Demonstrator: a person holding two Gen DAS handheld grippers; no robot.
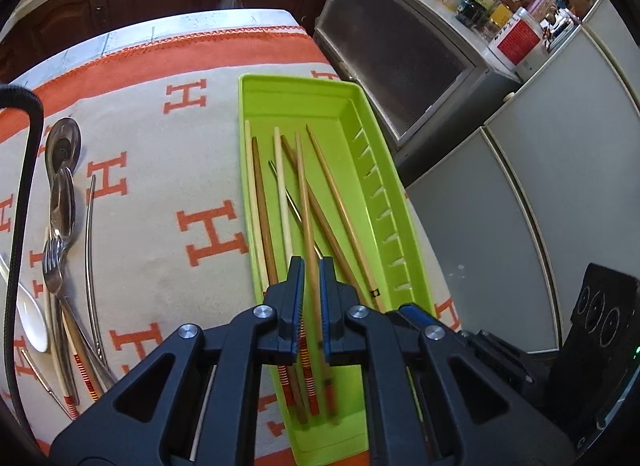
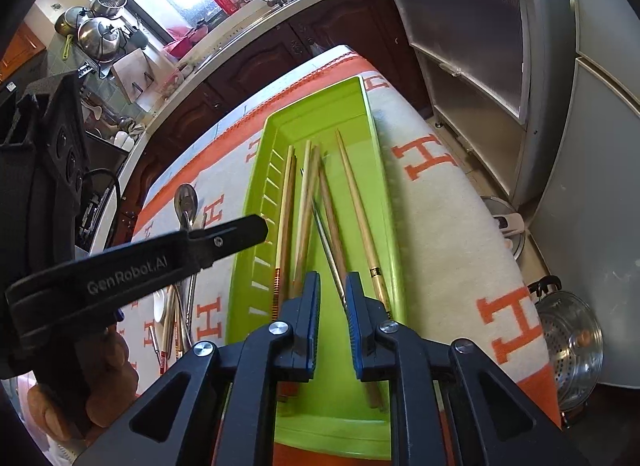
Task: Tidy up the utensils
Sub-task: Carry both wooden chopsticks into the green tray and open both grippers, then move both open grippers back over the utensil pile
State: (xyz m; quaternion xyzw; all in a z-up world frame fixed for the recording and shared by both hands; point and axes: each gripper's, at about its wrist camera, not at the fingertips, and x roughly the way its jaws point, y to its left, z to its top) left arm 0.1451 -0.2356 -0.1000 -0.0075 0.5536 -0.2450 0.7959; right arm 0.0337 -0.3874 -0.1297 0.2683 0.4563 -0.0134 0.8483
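Note:
A lime green tray lies on the table and holds several chopsticks. My left gripper is over the tray's near end, its jaws a little apart around a blurred wooden chopstick with a red-striped end; the pads do not visibly clamp it. My right gripper hovers over the same tray with its jaws apart, holding nothing, a thin metal chopstick below the gap. Spoons, a fork and more chopsticks lie on the cloth to the left.
The table wears a beige cloth with orange H letters. A white ceramic spoon lies at the left edge. Grey cabinets stand beyond the tray. The other handheld gripper's body crosses the right wrist view. A steel steamer pot sits on the floor.

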